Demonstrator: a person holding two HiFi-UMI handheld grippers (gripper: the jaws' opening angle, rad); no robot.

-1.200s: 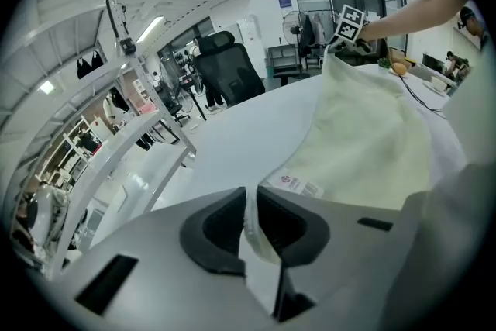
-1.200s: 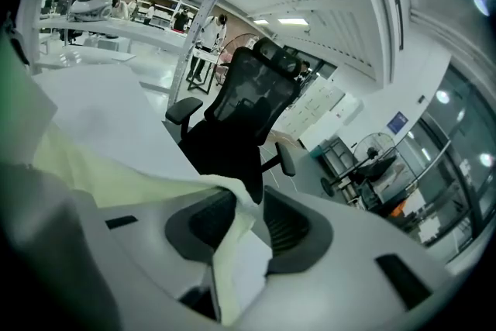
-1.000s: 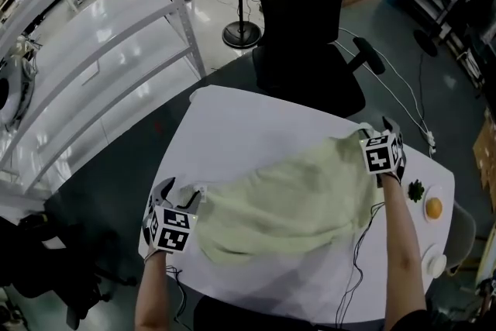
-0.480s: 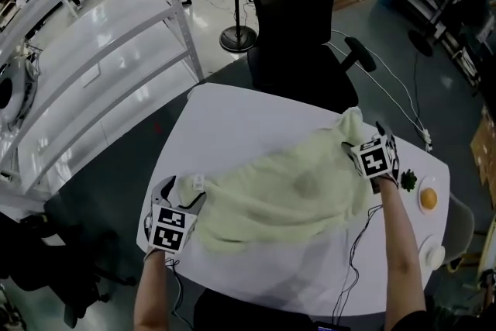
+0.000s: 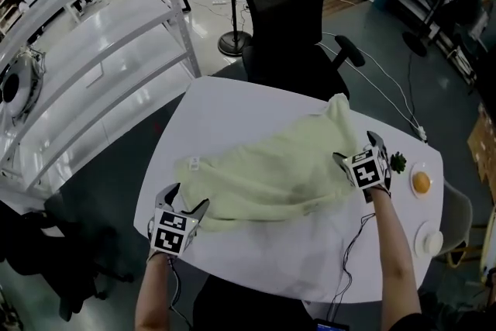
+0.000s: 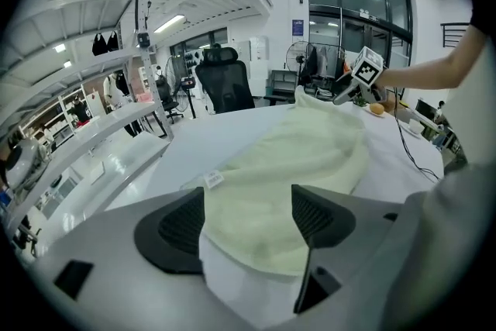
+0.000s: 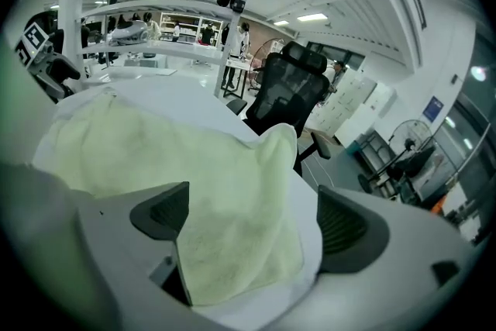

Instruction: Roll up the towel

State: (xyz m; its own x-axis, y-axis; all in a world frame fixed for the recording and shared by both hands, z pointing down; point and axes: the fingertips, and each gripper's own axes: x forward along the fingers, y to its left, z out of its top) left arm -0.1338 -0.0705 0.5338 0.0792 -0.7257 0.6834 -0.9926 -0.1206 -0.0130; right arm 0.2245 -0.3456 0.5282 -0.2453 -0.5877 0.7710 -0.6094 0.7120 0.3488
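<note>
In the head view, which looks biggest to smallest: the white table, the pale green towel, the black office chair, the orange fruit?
white table
pale green towel and black office chair: about alike, too close to rank
orange fruit: smallest

Towel [image 5: 271,174] lies rumpled on table [image 5: 232,105]; L gripper [image 5: 187,198], R gripper [image 5: 358,149] just opened at its ends, apparently empty.

We have let the towel [image 5: 271,174] go. The left tongs [image 5: 187,198] and the right tongs [image 5: 356,149] have just been opening, and neither pair presses on the cloth now; it only shows past their gaps. Both have drawn back toward us. The labelled corner [image 5: 194,162], held before, lies free on the desk [image 5: 225,108], and the right corner has dropped flat.
</note>
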